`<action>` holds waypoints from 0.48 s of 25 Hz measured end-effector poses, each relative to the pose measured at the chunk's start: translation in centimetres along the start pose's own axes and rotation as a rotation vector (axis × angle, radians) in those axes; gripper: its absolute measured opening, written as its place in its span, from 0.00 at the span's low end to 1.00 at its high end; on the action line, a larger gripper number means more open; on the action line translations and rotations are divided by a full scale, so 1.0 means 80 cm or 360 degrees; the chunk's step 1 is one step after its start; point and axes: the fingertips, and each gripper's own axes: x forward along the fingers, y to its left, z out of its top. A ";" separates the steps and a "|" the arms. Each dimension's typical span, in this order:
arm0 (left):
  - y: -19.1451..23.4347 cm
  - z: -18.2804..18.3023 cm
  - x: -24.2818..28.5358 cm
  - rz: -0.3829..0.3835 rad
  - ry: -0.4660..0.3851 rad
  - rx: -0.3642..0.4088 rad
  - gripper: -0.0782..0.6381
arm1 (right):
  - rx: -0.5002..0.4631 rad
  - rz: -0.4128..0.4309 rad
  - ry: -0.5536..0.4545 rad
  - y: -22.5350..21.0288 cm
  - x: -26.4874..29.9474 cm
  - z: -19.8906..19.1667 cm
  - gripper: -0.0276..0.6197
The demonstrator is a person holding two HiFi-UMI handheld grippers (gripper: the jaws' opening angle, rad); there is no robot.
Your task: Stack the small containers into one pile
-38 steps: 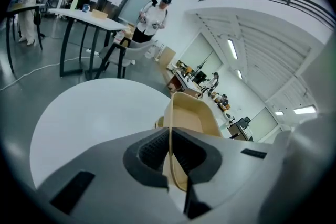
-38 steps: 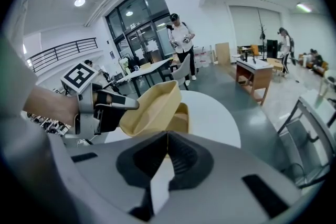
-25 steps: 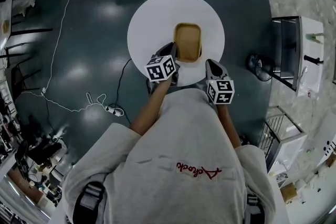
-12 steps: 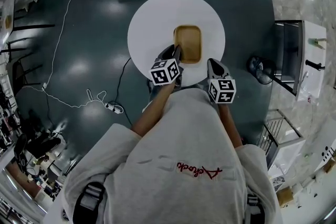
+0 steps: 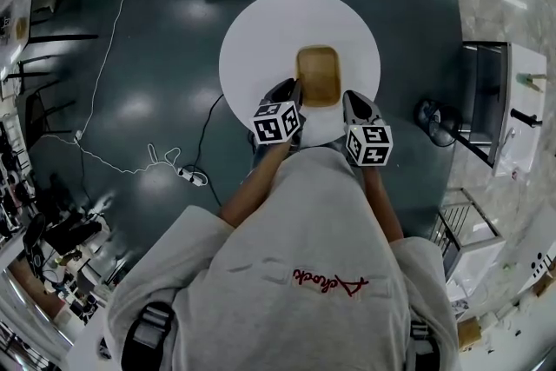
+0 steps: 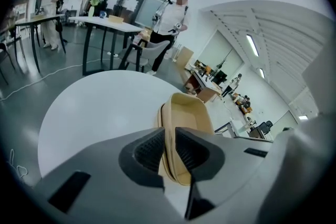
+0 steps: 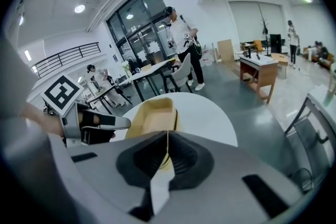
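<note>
Two nested tan containers (image 5: 318, 76) are resting on the white round table (image 5: 261, 39). We are clamping their near wall between the jaws of the left gripper (image 6: 169, 150), one pad outside and one inside. We are holding the right gripper (image 7: 167, 153) with its jaws closed together, the containers' rim lying just beyond their tips.

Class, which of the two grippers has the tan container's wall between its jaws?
The left gripper: the tan container's wall stands between its jaws, which clamp it. The right gripper's jaws are shut together.
</note>
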 end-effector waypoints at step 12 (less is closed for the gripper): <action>0.009 0.060 0.027 0.0013 -0.0066 0.0213 0.20 | -0.0009 0.0016 0.0029 -0.004 0.027 0.015 0.08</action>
